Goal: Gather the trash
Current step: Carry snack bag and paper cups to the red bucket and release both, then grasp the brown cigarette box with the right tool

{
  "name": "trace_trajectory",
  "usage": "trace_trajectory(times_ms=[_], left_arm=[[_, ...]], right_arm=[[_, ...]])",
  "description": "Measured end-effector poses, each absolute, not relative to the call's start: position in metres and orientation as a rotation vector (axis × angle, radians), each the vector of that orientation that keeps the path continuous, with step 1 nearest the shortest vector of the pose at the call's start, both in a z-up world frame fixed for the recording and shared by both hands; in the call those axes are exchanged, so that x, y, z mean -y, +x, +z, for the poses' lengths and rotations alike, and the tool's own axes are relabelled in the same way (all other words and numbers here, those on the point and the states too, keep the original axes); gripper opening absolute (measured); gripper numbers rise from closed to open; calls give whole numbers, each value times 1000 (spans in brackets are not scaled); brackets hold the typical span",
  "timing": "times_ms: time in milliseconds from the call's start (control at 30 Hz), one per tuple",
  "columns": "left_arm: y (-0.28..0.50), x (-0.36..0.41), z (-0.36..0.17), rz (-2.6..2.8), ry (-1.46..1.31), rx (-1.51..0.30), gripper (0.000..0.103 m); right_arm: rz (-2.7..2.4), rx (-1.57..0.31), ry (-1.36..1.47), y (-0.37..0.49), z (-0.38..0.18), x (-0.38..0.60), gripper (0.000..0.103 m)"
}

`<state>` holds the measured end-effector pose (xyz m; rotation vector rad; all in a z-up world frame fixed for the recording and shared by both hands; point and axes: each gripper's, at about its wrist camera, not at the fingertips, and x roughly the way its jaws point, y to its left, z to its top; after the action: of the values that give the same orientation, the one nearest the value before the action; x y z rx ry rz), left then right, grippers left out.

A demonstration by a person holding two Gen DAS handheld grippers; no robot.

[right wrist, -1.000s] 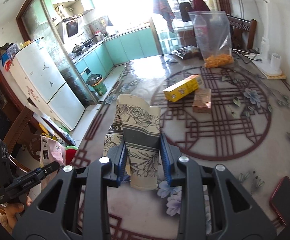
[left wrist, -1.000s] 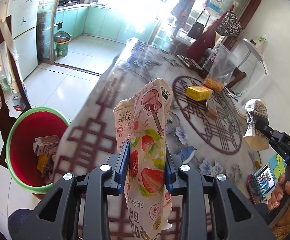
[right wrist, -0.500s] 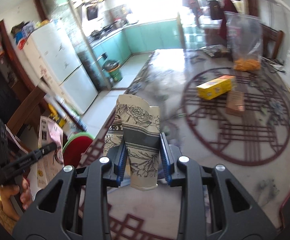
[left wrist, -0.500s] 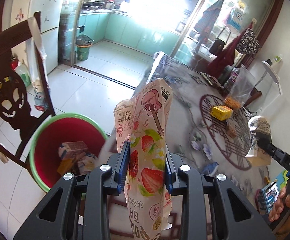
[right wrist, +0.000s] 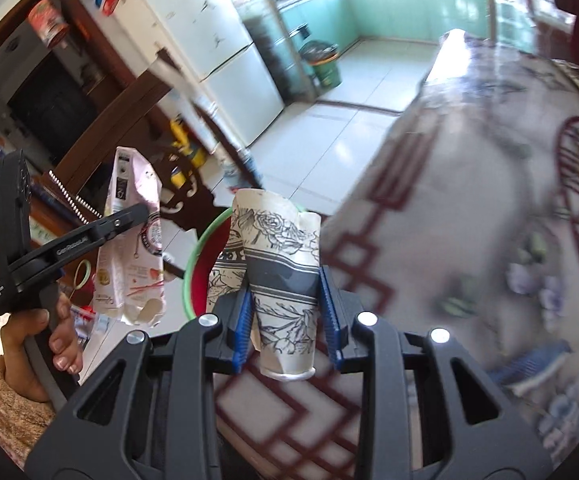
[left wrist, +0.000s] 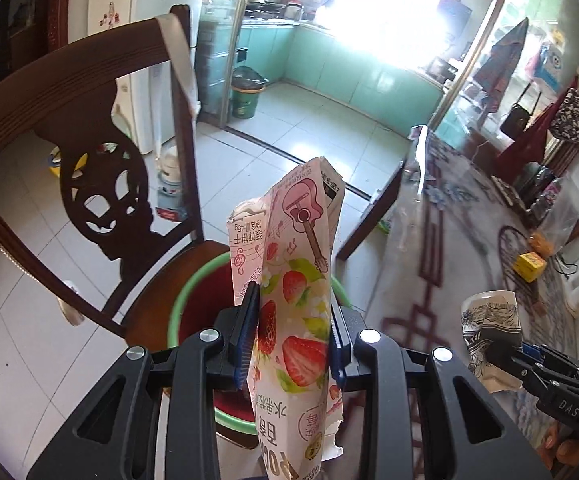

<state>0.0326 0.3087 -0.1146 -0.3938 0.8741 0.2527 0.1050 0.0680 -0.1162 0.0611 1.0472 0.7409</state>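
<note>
our left tongs (left wrist: 293, 340) pinch the strawberry snack wrapper (left wrist: 295, 280) above the red bin (left wrist: 187, 300); right tongs (right wrist: 285, 320) clamp the crushed paper cup (right wrist: 277, 264) near its rim. we should centre each over the bin before releasing.

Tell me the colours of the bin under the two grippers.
The bin has a green rim and a red inside, clearest in the left wrist view.

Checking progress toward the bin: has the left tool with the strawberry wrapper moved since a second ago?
Yes. The left tool, shut on the strawberry wrapper, has swung off the table to above the red bin.
</note>
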Motion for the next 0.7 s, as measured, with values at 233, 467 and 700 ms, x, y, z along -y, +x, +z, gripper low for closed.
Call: trace_trajectory(times_ms=[233, 467, 700], left_arm=[[37, -319, -134, 261, -411, -914, 37], [33, -311, -127, 271, -428, -865, 70], [33, -274, -115, 189, -430, -835, 71]], right_arm=[[811, -1094, 86, 112, -126, -103, 62], [759, -1011, 57, 109, -109, -81, 77], [512, -964, 130, 130, -113, 29, 81]])
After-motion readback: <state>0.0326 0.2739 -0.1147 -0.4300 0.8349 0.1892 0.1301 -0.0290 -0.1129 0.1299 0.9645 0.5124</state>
